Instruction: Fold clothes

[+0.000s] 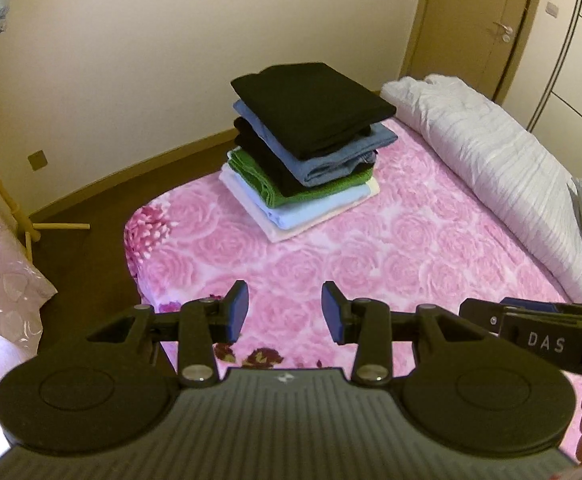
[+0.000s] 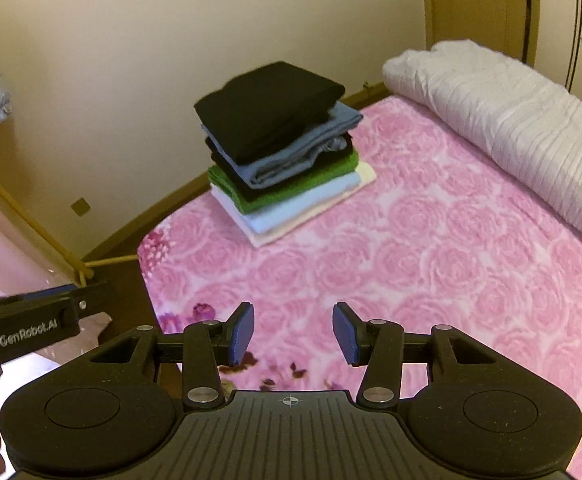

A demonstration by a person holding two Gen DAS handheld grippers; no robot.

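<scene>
A stack of folded clothes lies on the pink rose-patterned blanket of the bed, near its far corner and well ahead of both tools. A black piece is on top, then a blue one, another black one, a green one, a light blue one and a cream one at the bottom. To the right of the stack, a rolled white quilt lies along the edge of the bed. The left gripper hangs over the near part of the blanket, its jaws apart with nothing between them. The right gripper is also parted about halfway and holds nothing.
</scene>
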